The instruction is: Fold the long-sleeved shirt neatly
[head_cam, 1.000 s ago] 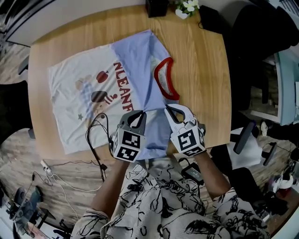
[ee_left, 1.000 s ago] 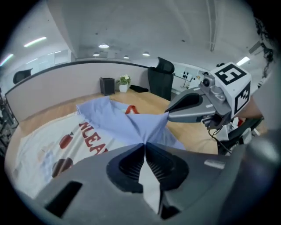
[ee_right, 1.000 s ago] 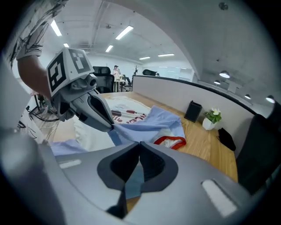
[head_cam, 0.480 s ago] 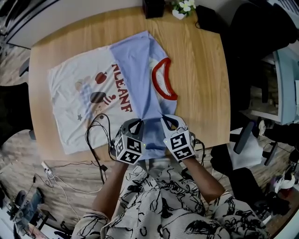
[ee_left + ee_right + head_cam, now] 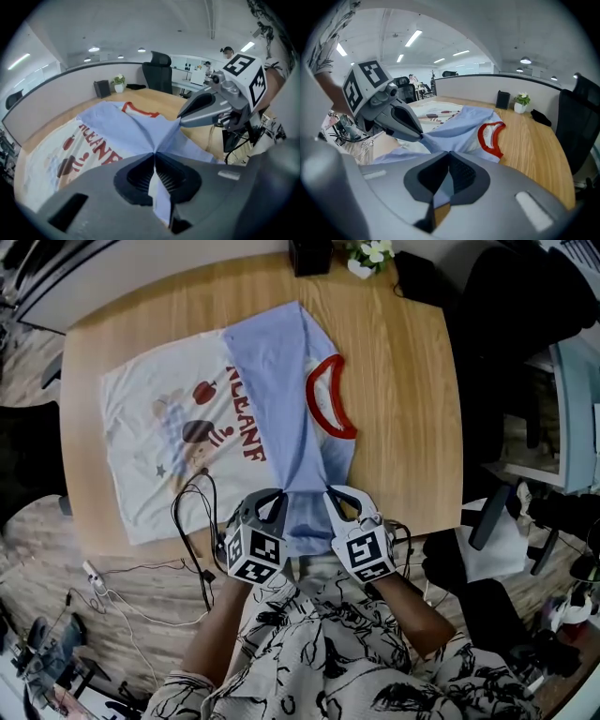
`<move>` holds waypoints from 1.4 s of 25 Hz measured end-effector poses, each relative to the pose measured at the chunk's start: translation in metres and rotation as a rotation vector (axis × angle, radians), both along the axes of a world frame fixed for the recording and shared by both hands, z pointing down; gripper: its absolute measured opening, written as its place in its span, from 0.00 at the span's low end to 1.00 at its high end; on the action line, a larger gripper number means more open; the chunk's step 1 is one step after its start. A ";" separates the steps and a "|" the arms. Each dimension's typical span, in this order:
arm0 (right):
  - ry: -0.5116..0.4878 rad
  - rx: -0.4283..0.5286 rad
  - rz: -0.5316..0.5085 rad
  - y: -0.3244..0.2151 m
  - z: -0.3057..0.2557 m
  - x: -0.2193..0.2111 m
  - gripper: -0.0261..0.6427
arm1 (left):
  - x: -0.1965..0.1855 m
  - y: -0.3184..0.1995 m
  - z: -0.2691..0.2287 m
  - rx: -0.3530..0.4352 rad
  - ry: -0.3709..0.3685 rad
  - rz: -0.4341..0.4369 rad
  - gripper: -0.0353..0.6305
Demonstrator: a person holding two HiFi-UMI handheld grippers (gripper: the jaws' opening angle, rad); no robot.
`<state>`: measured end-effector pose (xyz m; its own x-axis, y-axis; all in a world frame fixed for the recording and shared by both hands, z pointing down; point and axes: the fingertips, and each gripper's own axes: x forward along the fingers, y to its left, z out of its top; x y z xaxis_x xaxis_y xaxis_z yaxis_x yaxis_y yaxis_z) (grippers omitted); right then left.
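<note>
The left gripper (image 5: 275,503) and right gripper (image 5: 338,504) stay clamped on the blue sleeve (image 5: 281,399). They have drawn it back toward the near edge of the table (image 5: 412,381), stretching it taut across the shirt (image 5: 155,451) spread there, so this sleeve fold looks nearly ready to lay down.

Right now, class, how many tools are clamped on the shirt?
2. The left tool pinches blue fabric of the shirt toward the near edge of the table; the right tool pinches the same fabric just beside it. None hidden.
</note>
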<state>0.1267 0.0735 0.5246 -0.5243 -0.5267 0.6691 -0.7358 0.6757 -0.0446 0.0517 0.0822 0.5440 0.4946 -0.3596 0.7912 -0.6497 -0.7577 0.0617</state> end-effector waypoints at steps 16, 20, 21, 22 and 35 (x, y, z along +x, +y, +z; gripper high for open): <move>-0.015 -0.135 -0.056 0.054 0.042 0.007 0.32 | -0.025 0.065 0.028 -0.064 0.010 -0.015 0.42; -0.061 -0.127 -0.020 0.065 0.031 0.009 0.35 | -0.036 0.078 0.009 0.001 0.086 -0.019 0.42; -0.077 -0.122 -0.014 0.069 0.027 0.009 0.35 | -0.038 0.083 0.007 0.009 0.092 -0.014 0.42; -0.088 -0.112 -0.011 0.072 0.023 0.009 0.36 | -0.040 0.089 0.005 0.014 0.093 -0.008 0.42; -0.181 -0.097 0.038 0.140 0.029 0.004 0.36 | -0.012 0.123 0.011 -0.056 0.190 -0.006 0.38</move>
